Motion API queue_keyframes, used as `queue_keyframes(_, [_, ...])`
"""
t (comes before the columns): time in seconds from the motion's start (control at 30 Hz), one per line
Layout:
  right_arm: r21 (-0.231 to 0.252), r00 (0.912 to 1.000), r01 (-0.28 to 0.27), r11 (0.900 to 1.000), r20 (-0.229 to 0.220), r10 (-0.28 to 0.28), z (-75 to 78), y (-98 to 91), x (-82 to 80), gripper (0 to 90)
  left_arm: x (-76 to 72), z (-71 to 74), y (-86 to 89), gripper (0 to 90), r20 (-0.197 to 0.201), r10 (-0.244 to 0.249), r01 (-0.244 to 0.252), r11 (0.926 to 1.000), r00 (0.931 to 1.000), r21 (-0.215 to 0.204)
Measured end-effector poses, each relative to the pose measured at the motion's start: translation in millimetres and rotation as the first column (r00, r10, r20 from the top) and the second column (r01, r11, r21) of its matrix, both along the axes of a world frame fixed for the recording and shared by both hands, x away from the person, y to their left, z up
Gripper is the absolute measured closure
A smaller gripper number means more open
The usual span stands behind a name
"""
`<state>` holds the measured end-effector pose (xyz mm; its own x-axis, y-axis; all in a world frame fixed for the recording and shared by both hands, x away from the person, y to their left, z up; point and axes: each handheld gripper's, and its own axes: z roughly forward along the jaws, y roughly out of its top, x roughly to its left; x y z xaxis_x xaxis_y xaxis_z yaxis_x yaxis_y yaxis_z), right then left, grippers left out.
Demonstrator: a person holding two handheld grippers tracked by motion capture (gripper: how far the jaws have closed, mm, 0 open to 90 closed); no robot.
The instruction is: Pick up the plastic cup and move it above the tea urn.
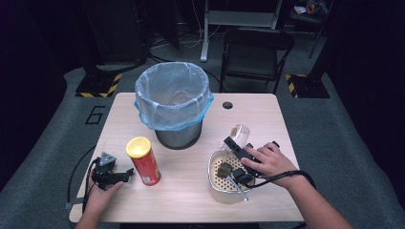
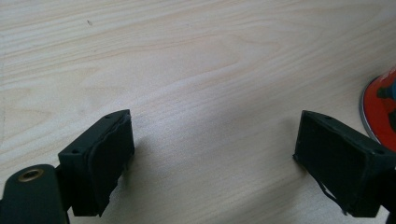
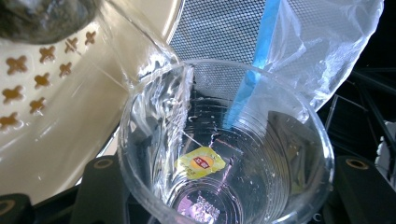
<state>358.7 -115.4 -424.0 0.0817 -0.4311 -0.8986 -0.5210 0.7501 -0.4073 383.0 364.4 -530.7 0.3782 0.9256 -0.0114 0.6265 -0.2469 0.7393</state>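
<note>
Far left on the table (image 1: 267,114), the left gripper (image 1: 125,173) rests low with jaws wide apart, nothing between them, bare wood under them in the left gripper view. Red chip can (image 1: 143,161) with a yellow lid stands upright just beside it, its base edge visible at (image 2: 380,109).

Centre back: mesh waste bin (image 1: 173,102) with a clear and blue liner, upright, apart from the can.

Right: cream perforated strainer bowl (image 1: 228,179) holds a dark tea bag (image 1: 223,169). Right gripper (image 1: 235,141) is clamped on a clear plastic cup (image 3: 224,144), tilted toward the strainer with its mouth right at the rim. Yellow tea-bag tag (image 3: 200,163) is stuck to the cup's inner wall; its thin string seems to run out toward the strainer.

Risks, my read:
- Cup is thin and wet. Squeeze harder and it buckles; ease off and it slips.
- Pulling the cup away may drag the tea bag out of the strainer by its string.
- Swinging to the bin, the cup could snag the liner.
</note>
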Motion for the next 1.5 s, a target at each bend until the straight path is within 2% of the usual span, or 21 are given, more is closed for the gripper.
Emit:
queue_keyframes(0.23, [-0.006,0.9998,-0.013,0.9999,0.013,0.013,0.3,0.6,-1.1,38.1,0.0,-0.1,-0.1,11.4,0.000,0.001,-0.001,1.0000,1.0000,-0.001])
queue_keyframes(0.37, [-0.030,0.9994,-0.019,0.9994,0.027,0.020,1.9,2.7,-1.8,38.1,0.0,0.0,0.0,11.4,0.000,0.000,0.000,1.0000,1.0000,0.000])
queue_keyframes(0.4, [-0.018,0.9996,-0.014,0.9997,0.022,0.014,1.2,2.1,-1.8,38.1,0.0,0.0,0.0,11.4,0.000,0.000,0.000,1.0000,1.0000,0.000])
queue_keyframes(0.43, [-0.037,1.0000,0.005,0.9993,-0.004,-0.005,0.6,0.9,-2.4,38.1,0.1,-0.3,-0.1,11.4,0.003,0.001,-0.001,1.0000,1.0000,-0.001])
queue_keyframes(0.47, [-0.024,0.9996,-0.021,0.9995,0.017,0.021,2.3,2.8,-1.6,38.1,0.0,0.0,0.0,11.4,0.000,0.000,0.000,1.0000,1.0000,0.000])
queue_keyframes(0.53, [-0.027,0.9994,-0.027,0.9993,0.021,0.028,3.1,3.3,-2.0,38.1,0.0,0.0,0.0,11.4,0.000,0.000,0.000,1.0000,1.0000,0.000])
queue_keyframes(0.6, [-0.038,0.9997,-0.016,0.9992,0.015,0.017,4.0,2.9,-2.8,38.0,0.0,0.0,0.0,11.4,0.000,0.000,0.000,1.0000,1.0000,0.000])
queue_keyframes(0.67, [-0.015,0.9995,-0.018,0.9997,0.025,0.018,3.3,2.8,-3.2,37.9,0.0,-0.1,-0.1,11.4,0.001,0.000,0.000,1.0000,1.0000,-0.001])
queue_keyframes(0.83, [-0.046,0.9987,-0.036,0.9983,0.035,0.038,6.7,5.3,-3.9,37.9,0.0,0.0,-0.1,11.4,0.000,0.000,0.000,1.0000,1.0000,0.000])
queue_keyframes(0.87, [-0.025,0.9992,-0.031,0.9992,0.026,0.032,5.3,4.4,-3.9,37.9,0.0,0.0,0.0,11.4,0.000,0.000,0.000,1.0000,1.0000,0.000])
queue_keyframes(0.97, [-0.019,0.9991,-0.027,0.9995,0.032,0.028,5.1,4.4,-4.6,37.8,0.0,0.0,0.0,11.4,0.000,0.000,0.000,1.0000,1.0000,0.000])
queue_keyframes(1.0, [-0.046,0.9998,-0.013,0.9988,0.014,0.014,4.8,4.1,-5.3,37.8,0.0,0.0,0.0,11.4,0.000,0.000,0.000,1.0000,1.0000,0.000])
queue_keyframes(1.03, [-0.070,0.9996,-0.023,0.9972,0.013,0.024,5.3,4.9,-5.4,37.8,-0.1,0.0,-0.1,11.4,-0.001,0.001,-0.001,1.0000,1.0000,-0.001])
queue_keyframes(1.27, [-0.069,0.9995,-0.027,0.9973,0.013,0.028,5.6,4.5,-6.2,37.8,0.0,0.0,0.0,11.4,0.000,0.000,0.000,1.0000,1.0000,0.000])
queue_keyframes(1.3, [-0.048,0.9998,-0.016,0.9987,0.012,0.017,4.4,3.2,-6.5,37.8,0.0,0.0,0.0,11.4,0.000,0.000,0.000,1.0000,1.0000,0.000])
queue_keyframes(1.33, [-0.048,0.9998,-0.017,0.9987,0.013,0.018,4.4,3.1,-6.4,37.8,0.0,0.0,0.0,11.4,0.000,0.000,0.000,1.0000,1.0000,0.000])
queue_keyframes(1.37, [-0.072,0.9995,-0.026,0.9971,0.016,0.027,5.3,4.2,-6.2,37.8,0.0,0.0,0.0,11.4,0.000,0.000,0.000,1.0000,1.0000,0.000])
queue_keyframes(1.43, [-0.074,0.9993,-0.029,0.9968,0.020,0.030,5.4,4.4,-6.7,37.8,0.0,0.0,0.0,11.4,0.000,0.000,0.000,1.0000,1.0000,0.000])
queue_keyframes(1.5, [-0.075,0.9984,-0.034,0.9966,0.042,0.037,6.7,5.2,-8.0,37.8,0.0,0.0,0.0,11.4,0.000,0.000,0.000,1.0000,1.0000,0.000])
